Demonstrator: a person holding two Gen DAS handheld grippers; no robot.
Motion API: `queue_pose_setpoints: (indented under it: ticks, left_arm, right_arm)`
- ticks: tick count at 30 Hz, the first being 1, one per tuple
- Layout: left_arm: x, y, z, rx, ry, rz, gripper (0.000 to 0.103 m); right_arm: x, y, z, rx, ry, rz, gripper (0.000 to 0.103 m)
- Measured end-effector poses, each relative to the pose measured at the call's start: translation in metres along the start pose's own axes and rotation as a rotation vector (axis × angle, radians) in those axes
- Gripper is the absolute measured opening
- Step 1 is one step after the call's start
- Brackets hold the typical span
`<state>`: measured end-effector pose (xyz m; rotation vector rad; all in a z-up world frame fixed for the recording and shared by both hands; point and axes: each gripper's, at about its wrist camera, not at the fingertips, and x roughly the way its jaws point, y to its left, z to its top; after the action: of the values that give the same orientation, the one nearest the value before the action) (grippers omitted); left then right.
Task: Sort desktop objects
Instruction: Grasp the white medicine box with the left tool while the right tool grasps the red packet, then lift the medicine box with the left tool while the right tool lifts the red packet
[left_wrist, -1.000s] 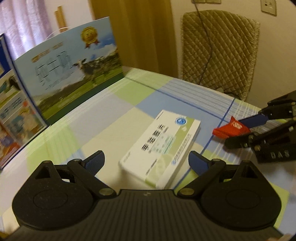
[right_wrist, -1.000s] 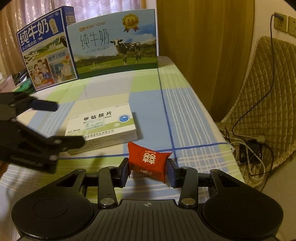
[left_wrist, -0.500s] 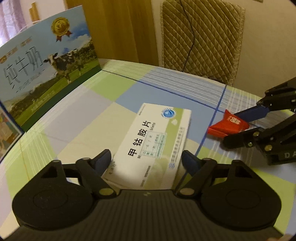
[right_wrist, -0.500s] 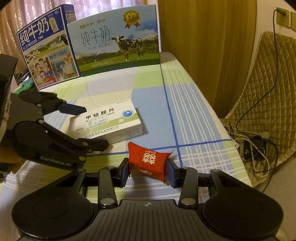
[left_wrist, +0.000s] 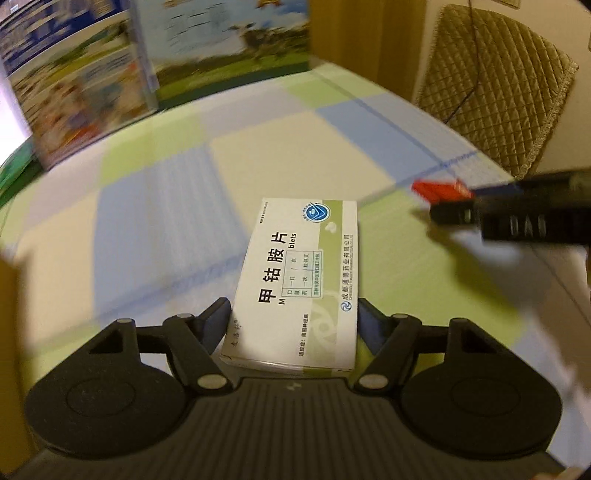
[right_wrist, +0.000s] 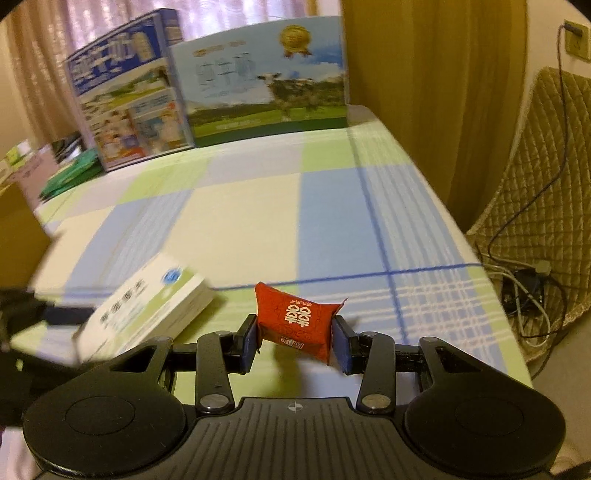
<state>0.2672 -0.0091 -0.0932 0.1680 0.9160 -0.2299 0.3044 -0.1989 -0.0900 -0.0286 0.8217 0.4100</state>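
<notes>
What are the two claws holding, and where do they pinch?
The left claw pinches the white medicine box by its long sides, near one end. The right claw squeezes the red packet by its two ends.

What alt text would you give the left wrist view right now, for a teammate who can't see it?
The left gripper grips a white and green medicine box by its long sides, above a blue, green and cream checked tablecloth. At right, the right gripper holds a small red packet. Two blurred milk cartons stand at the back left.
</notes>
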Motion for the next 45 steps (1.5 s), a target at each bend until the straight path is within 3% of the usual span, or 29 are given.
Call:
queue_pose_setpoints:
  ticks: [7, 9, 13, 16, 23, 27, 31, 36, 39, 45]
  left_arm:
    - [-0.064, 0.013, -0.083, -0.055, -0.048, 0.032, 0.07]
    - [-0.07, 0.012, -0.092, -0.017, -0.084, 0.046, 0.077]
    - [-0.07, 0.015, -0.092, 0.003, -0.115, 0.006, 0.078]
    - [-0.062, 0.017, -0.089, 0.008, -0.089, 0.002, 0.077]
    - [-0.058, 0.024, -0.087, -0.055, -0.04, -0.032, 0.069]
    - [-0.056, 0.025, -0.087, -0.074, -0.034, -0.035, 0.069]
    - [-0.054, 0.025, -0.086, -0.088, -0.033, -0.038, 0.07]
    - [-0.054, 0.024, -0.086, -0.087, -0.036, -0.035, 0.07]
    - [-0.053, 0.022, -0.086, -0.078, -0.038, -0.029, 0.069]
    - [-0.053, 0.019, -0.086, -0.071, -0.047, -0.021, 0.067]
  right_arm:
    - [-0.028, 0.041, -0.038, -0.077, 0.042, 0.053, 0.039]
    - [-0.035, 0.053, -0.049, -0.094, 0.041, 0.058, 0.039]
    - [-0.041, 0.065, -0.07, -0.094, 0.047, 0.035, 0.039]
    - [-0.045, 0.07, -0.082, -0.099, 0.025, -0.005, 0.041]
    - [-0.045, 0.073, -0.093, -0.077, -0.006, -0.023, 0.056]
    - [-0.044, 0.065, -0.089, 0.017, -0.022, -0.013, 0.065]
    - [-0.043, 0.065, -0.087, 0.023, -0.03, -0.03, 0.067]
    - [-0.042, 0.067, -0.085, 0.015, -0.027, -0.041, 0.066]
    - [-0.041, 0.07, -0.085, -0.001, -0.027, -0.044, 0.051]
    - [-0.04, 0.076, -0.084, -0.034, -0.028, -0.046, 0.04]
